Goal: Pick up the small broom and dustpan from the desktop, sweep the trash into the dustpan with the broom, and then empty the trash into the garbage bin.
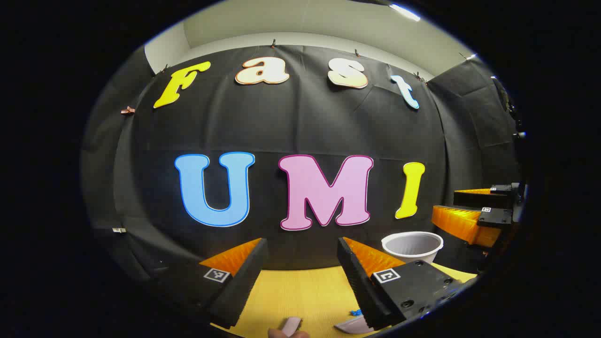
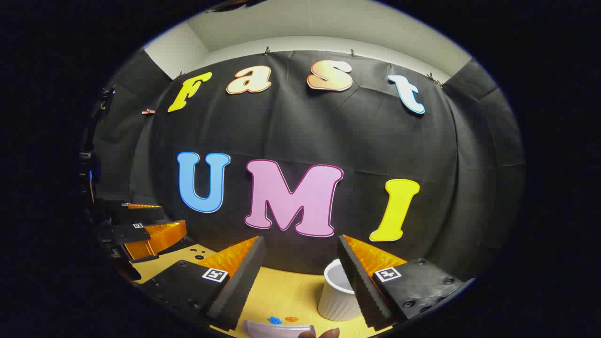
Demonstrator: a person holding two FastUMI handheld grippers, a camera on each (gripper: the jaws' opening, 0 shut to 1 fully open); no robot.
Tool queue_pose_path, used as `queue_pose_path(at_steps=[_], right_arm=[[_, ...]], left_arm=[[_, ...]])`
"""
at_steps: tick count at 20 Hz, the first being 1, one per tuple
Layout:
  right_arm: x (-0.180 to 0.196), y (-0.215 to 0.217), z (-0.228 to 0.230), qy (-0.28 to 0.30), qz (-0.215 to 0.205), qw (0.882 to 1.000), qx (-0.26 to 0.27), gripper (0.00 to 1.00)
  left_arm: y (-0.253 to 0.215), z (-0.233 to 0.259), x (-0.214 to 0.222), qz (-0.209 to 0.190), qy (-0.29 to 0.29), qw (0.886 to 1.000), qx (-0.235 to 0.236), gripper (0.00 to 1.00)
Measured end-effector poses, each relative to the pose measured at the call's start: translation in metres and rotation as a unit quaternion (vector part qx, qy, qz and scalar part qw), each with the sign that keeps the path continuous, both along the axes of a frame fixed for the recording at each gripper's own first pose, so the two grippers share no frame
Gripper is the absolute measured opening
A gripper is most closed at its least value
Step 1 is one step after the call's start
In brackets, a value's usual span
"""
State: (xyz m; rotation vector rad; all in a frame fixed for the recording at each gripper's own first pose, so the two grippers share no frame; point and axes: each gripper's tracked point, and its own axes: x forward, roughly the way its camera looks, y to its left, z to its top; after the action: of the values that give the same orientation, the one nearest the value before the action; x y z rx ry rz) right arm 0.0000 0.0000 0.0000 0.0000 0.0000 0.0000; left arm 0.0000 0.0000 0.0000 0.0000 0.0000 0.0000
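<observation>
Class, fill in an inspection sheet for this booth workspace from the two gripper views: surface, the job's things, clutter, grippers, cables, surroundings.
Surface: yellow desktop, bare in the middle.
Job's things: white ribbed bin upright at the back; pale dustpan edge at the near rim; blue scrap and orange scrap just behind it; broom cannot be told.
Clutter: nothing seen.
Grippers: left gripper open, holding nothing; right gripper open, holding nothing.
Cables: nothing seen.
Surroundings: black cloth wall, pale ceiling above.

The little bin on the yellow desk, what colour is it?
White, with ribbed sides; the garbage bin shows best in the right gripper view.
</observation>
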Motion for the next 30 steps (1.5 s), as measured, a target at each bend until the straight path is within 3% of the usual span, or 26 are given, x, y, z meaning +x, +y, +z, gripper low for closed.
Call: queue_pose_path(at_steps=[17, 23, 27, 30], right_arm=[[-0.008, 0.002, -0.004, 0.009, 0.002, 1.000, -0.012, 0.97], [-0.047, 0.015, -0.079, 0.149, 0.052, 0.987, -0.002, 0.98], [-0.078, 0.015, -0.137, 0.243, 0.054, 0.968, 0.022, 0.97], [-0.103, 0.017, -0.185, 0.315, 0.054, 0.947, 0.029, 0.97]], left_arm=[[0.010, -0.005, -0.008, 0.011, 0.002, 1.000, 0.007, 0.95], [0.018, -0.019, -0.013, 0.011, 0.012, 1.000, 0.015, 0.95], [0.024, -0.034, -0.017, 0.012, 0.028, 1.000, 0.004, 0.95], [0.033, -0.046, -0.023, 0.015, 0.039, 0.999, 0.010, 0.95]])
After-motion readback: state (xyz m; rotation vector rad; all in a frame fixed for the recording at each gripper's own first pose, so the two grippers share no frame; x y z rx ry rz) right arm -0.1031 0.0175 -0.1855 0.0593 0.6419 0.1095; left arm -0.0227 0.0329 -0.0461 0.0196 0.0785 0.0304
